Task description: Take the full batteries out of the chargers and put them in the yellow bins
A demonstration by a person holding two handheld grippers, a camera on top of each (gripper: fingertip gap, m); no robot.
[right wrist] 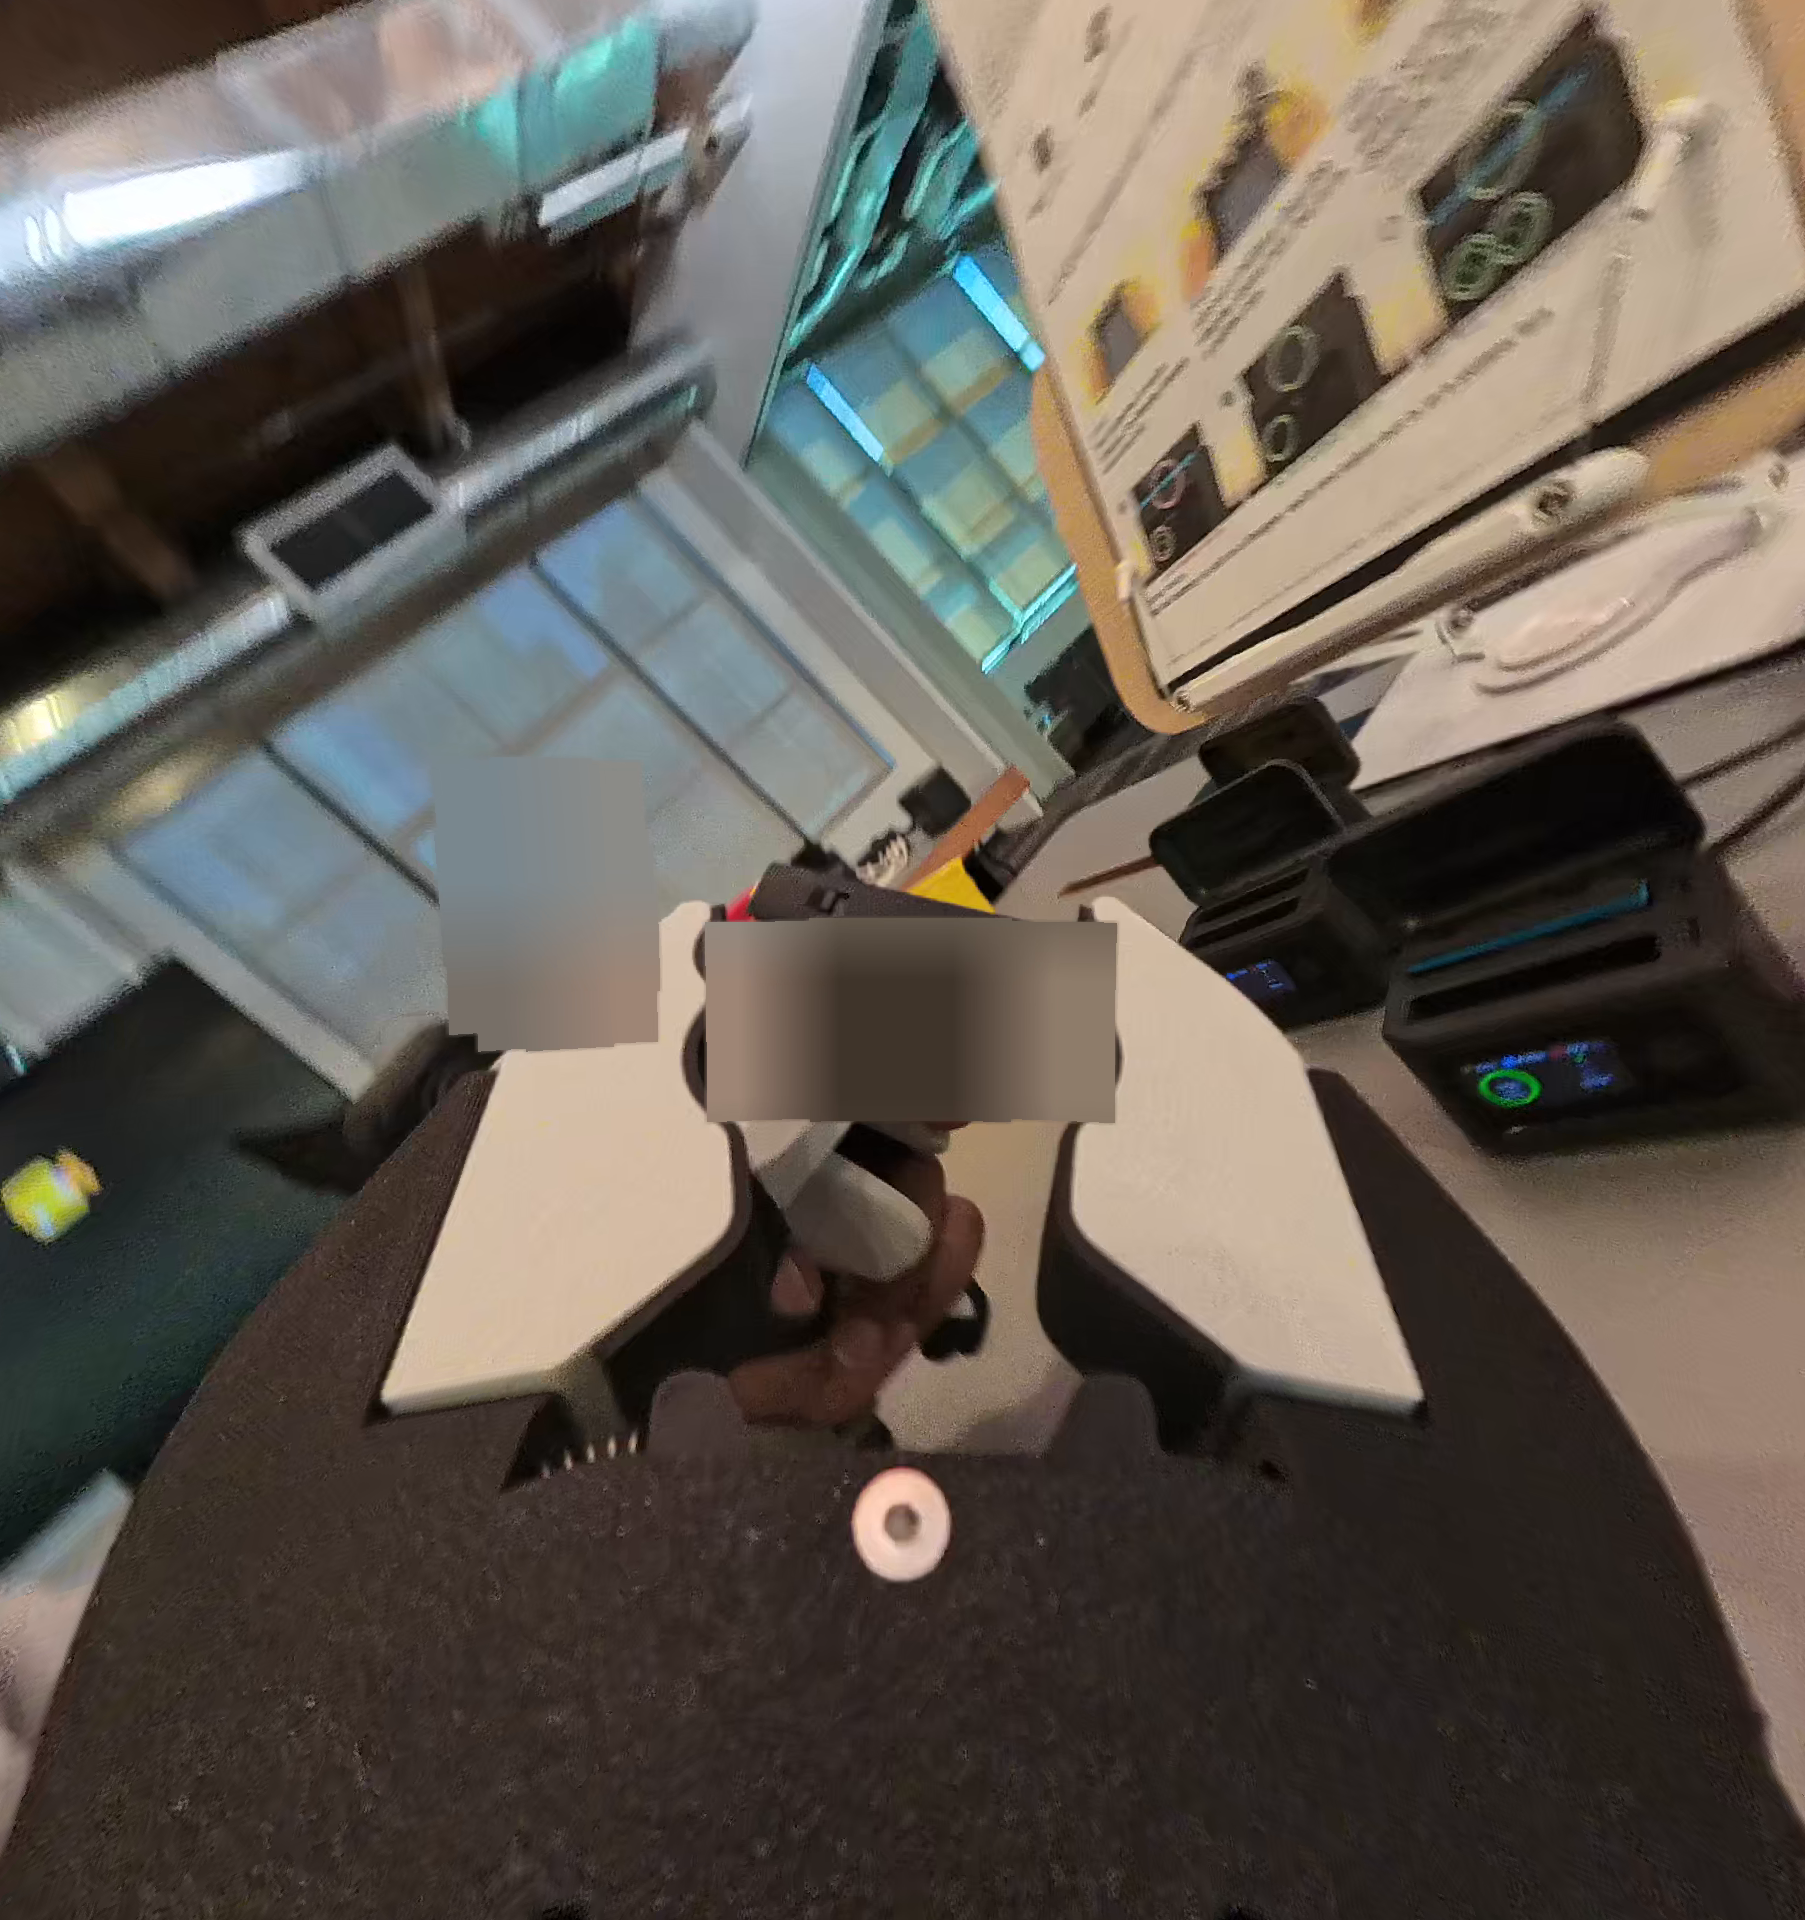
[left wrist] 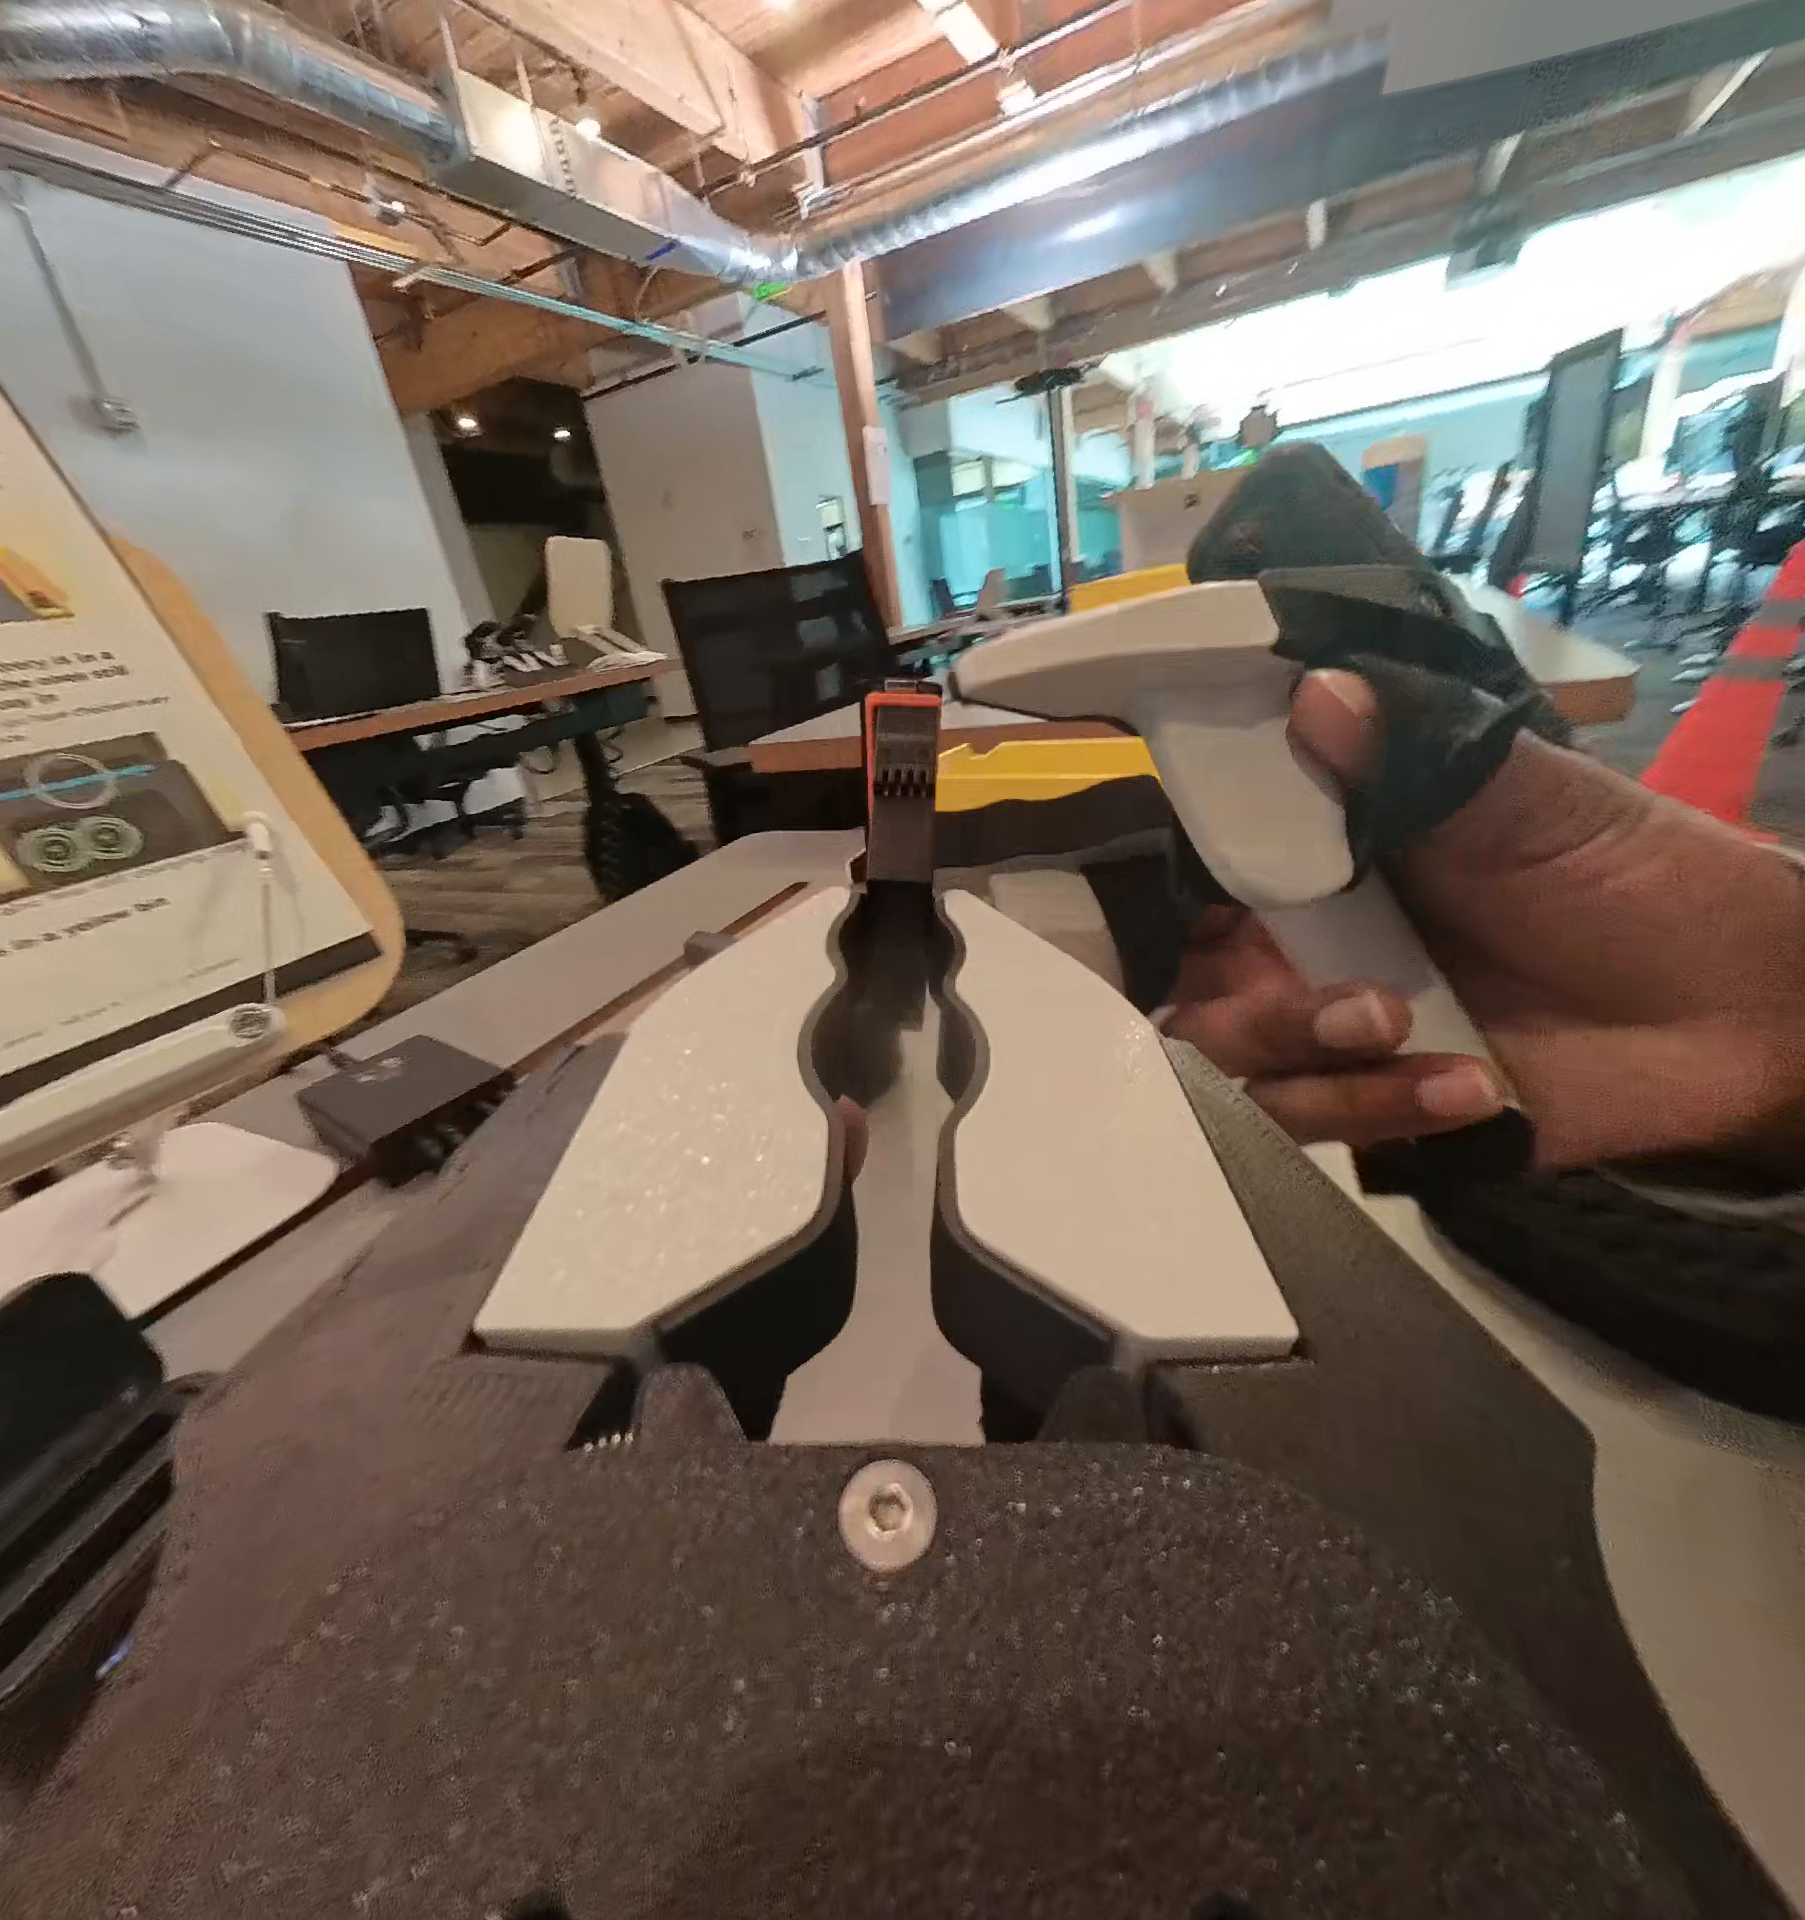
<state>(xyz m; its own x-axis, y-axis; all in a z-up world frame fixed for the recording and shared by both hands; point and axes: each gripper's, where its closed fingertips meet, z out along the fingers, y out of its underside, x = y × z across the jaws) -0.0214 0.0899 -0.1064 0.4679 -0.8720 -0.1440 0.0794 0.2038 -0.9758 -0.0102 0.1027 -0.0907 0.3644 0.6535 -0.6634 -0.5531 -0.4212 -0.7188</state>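
Pinching a black battery (left wrist: 896, 821) with an orange end upright between its fingertips, the left gripper (left wrist: 893, 904) hovers before a yellow bin (left wrist: 1043, 774). The right gripper (right wrist: 903, 914) is spread, beside black chargers (right wrist: 1563, 997) on the grey table (right wrist: 1604, 1351).

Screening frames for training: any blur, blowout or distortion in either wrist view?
Left wrist view: mostly sharp on the left gripper and its battery; windows at upper right blown out; fisheye bending at the edges. Right wrist view: motion-blurred throughout, board smeared; chargers soft.
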